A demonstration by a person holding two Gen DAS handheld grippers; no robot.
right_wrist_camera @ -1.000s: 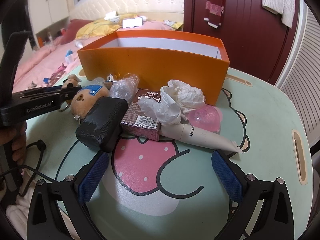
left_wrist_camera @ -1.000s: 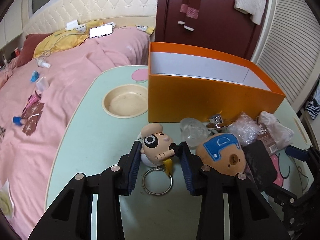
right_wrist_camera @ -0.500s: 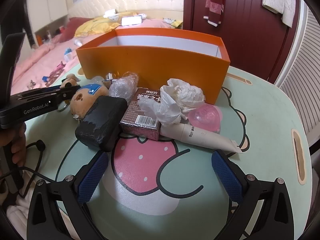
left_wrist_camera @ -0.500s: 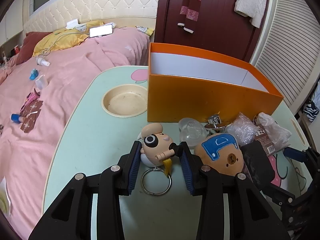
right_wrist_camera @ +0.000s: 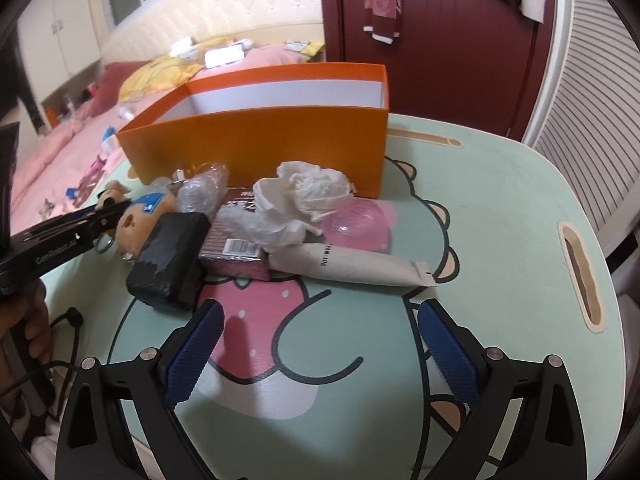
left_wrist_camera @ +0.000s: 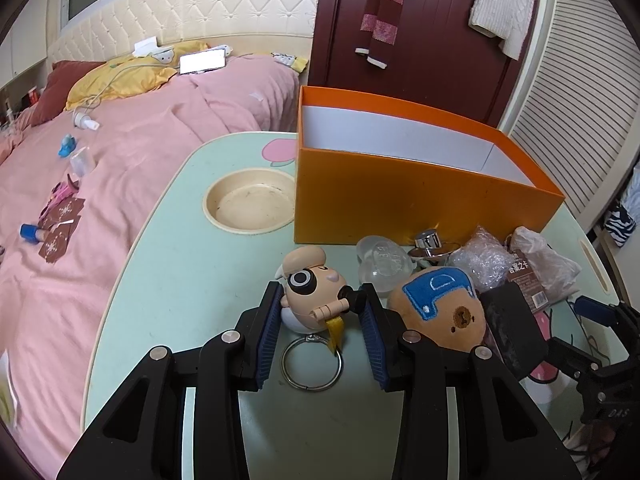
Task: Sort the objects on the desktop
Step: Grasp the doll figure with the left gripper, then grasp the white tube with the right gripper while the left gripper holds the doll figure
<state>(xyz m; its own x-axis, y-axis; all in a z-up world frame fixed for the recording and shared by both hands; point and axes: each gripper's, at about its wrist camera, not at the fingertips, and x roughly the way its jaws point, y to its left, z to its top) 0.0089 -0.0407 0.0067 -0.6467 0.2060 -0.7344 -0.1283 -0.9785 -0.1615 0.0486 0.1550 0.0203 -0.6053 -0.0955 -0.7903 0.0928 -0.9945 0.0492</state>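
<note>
figurine keychain [left_wrist_camera: 312, 296], small, light, hard and smooth-looking: left gripper [left_wrist_camera: 320, 312] closing narrow on its rounded head; right gripper [right_wrist_camera: 316, 344] hovering wide, holding nothing.

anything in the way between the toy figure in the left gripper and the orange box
Nothing visible blocks it. The left gripper has the toy figure between its pads, and bare table lies ahead up to the orange box, whose top is open.
</note>
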